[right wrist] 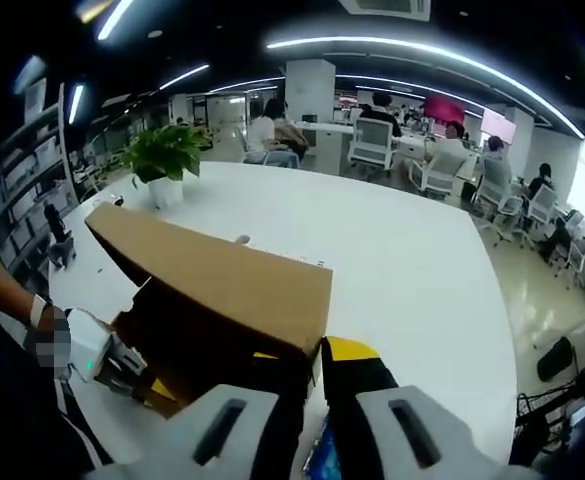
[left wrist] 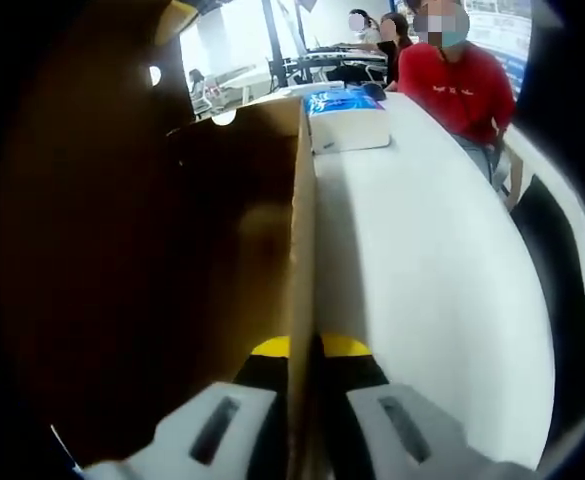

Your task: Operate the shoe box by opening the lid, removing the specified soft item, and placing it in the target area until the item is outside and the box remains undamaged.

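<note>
Pinching the lid (left wrist: 300,250) edge, both the left gripper (left wrist: 305,365) and right gripper (right wrist: 308,375) are lifting; raising evenly avoids tearing cardboard.

Left gripper view: passage to the left is blocked by the upright cardboard lid (left wrist: 302,230); its edge is clamped between the fingers (left wrist: 272,375). Right of it, bare white tabletop (left wrist: 422,300) is left open, up to a white-and-blue box (left wrist: 347,120) at the far end. Right gripper view: near space is taken by the shoe box (right wrist: 222,290); open tabletop beyond, a potted plant (right wrist: 164,160) at far left.
</note>
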`<state>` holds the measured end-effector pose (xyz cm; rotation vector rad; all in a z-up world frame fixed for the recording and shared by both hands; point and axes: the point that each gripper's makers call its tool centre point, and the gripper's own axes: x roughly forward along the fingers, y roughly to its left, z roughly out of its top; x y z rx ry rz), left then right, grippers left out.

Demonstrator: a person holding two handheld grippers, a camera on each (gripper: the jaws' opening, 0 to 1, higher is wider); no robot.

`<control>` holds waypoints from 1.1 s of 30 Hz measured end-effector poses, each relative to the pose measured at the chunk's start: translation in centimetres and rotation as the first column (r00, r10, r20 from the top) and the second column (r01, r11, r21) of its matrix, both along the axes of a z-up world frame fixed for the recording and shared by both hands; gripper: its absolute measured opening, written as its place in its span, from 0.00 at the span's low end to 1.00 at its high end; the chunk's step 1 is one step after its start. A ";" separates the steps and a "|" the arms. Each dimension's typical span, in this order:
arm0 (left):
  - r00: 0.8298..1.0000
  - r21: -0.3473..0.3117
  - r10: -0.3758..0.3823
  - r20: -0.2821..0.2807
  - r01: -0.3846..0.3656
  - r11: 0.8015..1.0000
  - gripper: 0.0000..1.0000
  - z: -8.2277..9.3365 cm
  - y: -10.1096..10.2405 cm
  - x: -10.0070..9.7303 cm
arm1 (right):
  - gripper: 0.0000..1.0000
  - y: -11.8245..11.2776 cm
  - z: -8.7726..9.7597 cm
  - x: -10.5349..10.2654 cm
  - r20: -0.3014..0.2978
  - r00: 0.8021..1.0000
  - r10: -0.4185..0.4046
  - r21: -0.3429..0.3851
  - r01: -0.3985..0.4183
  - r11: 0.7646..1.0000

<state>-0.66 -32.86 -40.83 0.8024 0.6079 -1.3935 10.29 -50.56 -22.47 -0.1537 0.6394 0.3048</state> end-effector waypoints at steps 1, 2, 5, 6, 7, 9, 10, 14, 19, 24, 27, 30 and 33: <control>1.000 -0.001 0.002 -0.003 -0.002 1.000 0.03 0.0 0.0 0.0 | 0.04 0.1 0.0 0.0 -0.001 1.000 -0.003 0.004 0.003 1.000; 1.000 0.000 -0.004 -0.002 0.004 1.000 0.03 -0.3 0.0 0.1 | 0.04 0.0 0.0 0.1 0.000 1.000 -0.001 0.000 0.001 1.000; 1.000 -0.001 -0.017 0.004 0.017 1.000 0.03 -0.5 0.1 0.2 | 0.03 0.0 0.0 0.2 -0.002 1.000 0.002 -0.005 -0.002 1.000; 1.000 0.000 -0.019 0.007 0.019 1.000 0.03 -0.1 0.1 0.0 | 0.03 0.0 0.0 0.4 -0.003 1.000 0.003 -0.005 -0.003 1.000; 1.000 0.000 -0.019 0.007 0.019 1.000 0.03 0.0 0.1 0.0 | 0.03 0.0 0.0 0.4 -0.004 1.000 0.003 -0.005 -0.003 1.000; 1.000 -0.001 -0.024 0.007 0.024 1.000 0.04 -0.1 0.1 0.0 | 0.03 0.2 0.0 0.3 -0.004 1.000 0.006 -0.005 -0.006 1.000; 1.000 -0.003 -0.026 0.000 0.026 1.000 0.06 -0.4 0.1 0.0 | 0.03 0.2 0.0 0.3 -0.004 1.000 0.008 -0.006 -0.008 1.000; 1.000 -0.018 -0.021 -0.013 0.021 1.000 0.21 0.3 -0.1 -0.3 | 0.04 0.2 -0.1 0.4 -0.006 1.000 0.011 -0.010 -0.011 1.000; 0.999 -0.039 -0.001 -0.037 0.000 0.999 0.33 0.2 -0.3 -0.4 | 0.04 0.2 0.0 0.4 -0.006 1.000 0.008 -0.009 -0.009 1.000; 0.998 -0.096 0.011 -0.057 -0.016 0.995 0.40 1.3 -0.8 -0.4 | 0.03 0.1 0.0 0.5 -0.007 1.000 0.011 -0.014 -0.011 1.000; 0.998 -0.104 0.027 -0.061 -0.034 0.994 0.49 2.0 -0.7 -0.1 | 0.03 0.0 0.0 0.6 -0.006 1.000 0.011 -0.019 -0.011 1.000; 0.995 -0.098 0.070 -0.069 -0.077 0.992 0.54 3.2 -0.3 0.1 | 0.03 0.0 -0.1 0.6 -0.005 1.000 0.006 -0.016 -0.006 1.000; 0.996 -0.117 0.071 -0.057 -0.078 0.990 0.54 4.4 -0.3 0.2 | 0.03 0.0 -0.1 0.6 -0.005 1.000 0.004 -0.017 -0.004 1.000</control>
